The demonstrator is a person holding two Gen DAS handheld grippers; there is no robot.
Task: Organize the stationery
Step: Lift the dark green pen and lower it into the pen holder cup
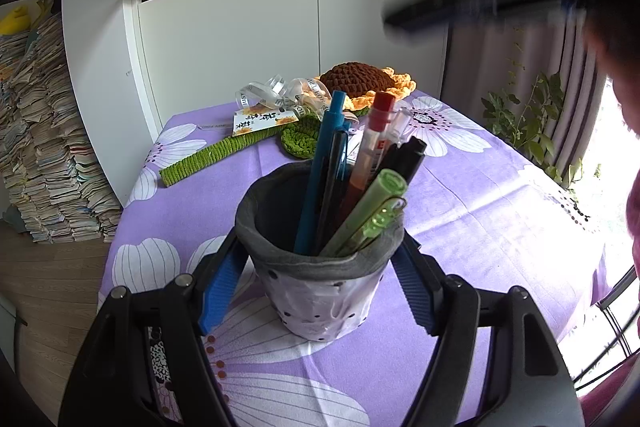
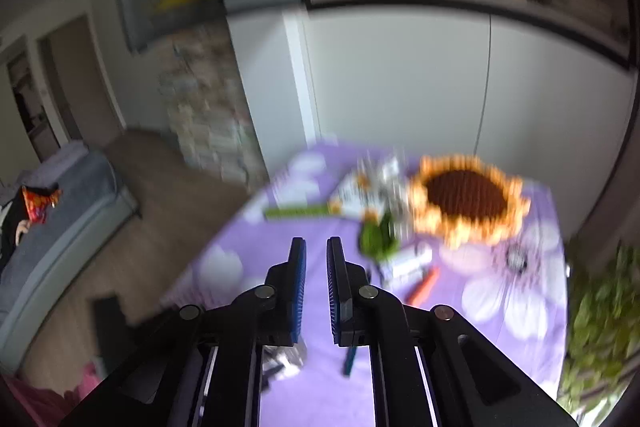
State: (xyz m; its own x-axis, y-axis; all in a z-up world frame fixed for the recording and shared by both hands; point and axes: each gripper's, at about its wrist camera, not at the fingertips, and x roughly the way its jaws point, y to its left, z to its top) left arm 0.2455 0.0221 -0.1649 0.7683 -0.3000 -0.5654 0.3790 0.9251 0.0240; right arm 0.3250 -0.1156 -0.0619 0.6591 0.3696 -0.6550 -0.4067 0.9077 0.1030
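A soft grey-rimmed pen holder point(image 1: 316, 295) with a white dotted body stands upright on the purple flowered tablecloth point(image 1: 480, 211). It holds a blue pen point(image 1: 320, 163), a red-capped pen point(image 1: 376, 131), a black marker point(image 1: 408, 155) and a green pen point(image 1: 368, 211). My left gripper point(image 1: 320, 247) is shut on the holder, one blue pad on each side of it. My right gripper point(image 2: 316, 243) is up in the air, shut with nothing between its fingers. Below it, blurred, a red pen point(image 2: 424, 287) and a blue pen point(image 2: 350, 359) lie on the cloth.
At the table's far end lie a crocheted sunflower point(image 1: 360, 83), its green stem point(image 1: 212, 159) and a ribbon with a tag point(image 1: 268, 107). White cupboards and bookshelves stand behind, stacked papers point(image 1: 44, 155) at left, a leafy plant point(image 1: 528, 119) at right.
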